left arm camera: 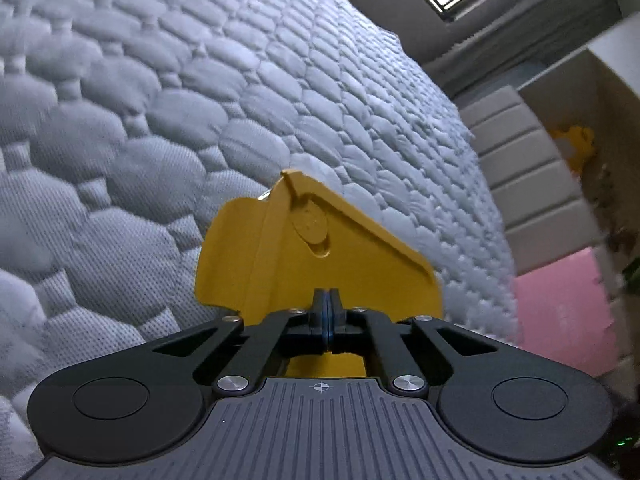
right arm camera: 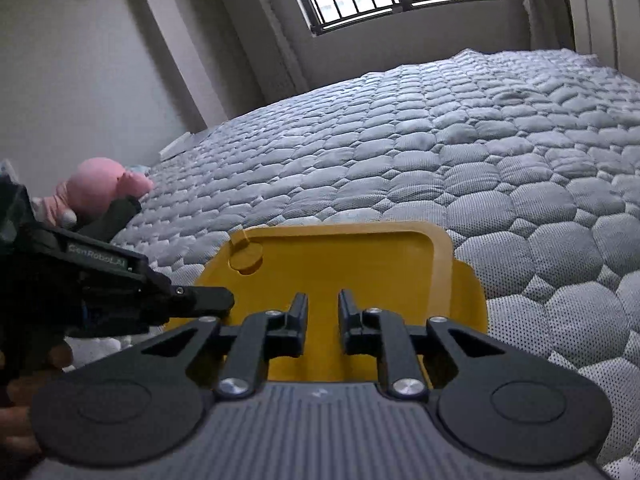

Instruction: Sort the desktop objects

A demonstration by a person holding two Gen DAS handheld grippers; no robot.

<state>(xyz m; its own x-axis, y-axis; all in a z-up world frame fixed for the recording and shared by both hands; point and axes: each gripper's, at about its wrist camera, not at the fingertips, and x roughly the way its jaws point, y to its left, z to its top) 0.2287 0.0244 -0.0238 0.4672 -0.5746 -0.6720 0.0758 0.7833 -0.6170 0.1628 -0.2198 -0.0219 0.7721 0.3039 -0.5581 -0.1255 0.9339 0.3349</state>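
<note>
Now the yellow tray (right arm camera: 340, 276) lies on the quilted bed (right arm camera: 480, 168), its left rim pinched in the closed left tongs (left arm camera: 329, 300), its near edge under the narrowly parted right tongs (right arm camera: 323, 312).

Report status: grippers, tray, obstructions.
Left gripper shut on yellow tray edge. Right gripper open over tray, gripping nothing. Tray on quilted mattress; nothing blocking.

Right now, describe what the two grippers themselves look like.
Both match: black jointed links with silver screws, round black discs either side, on a grey ribbed body. The left gripper has blue pads between its fingers and a small crosshair mark on the body. The right gripper shows plain black fingers. White lettering marks the left one's side.
</note>
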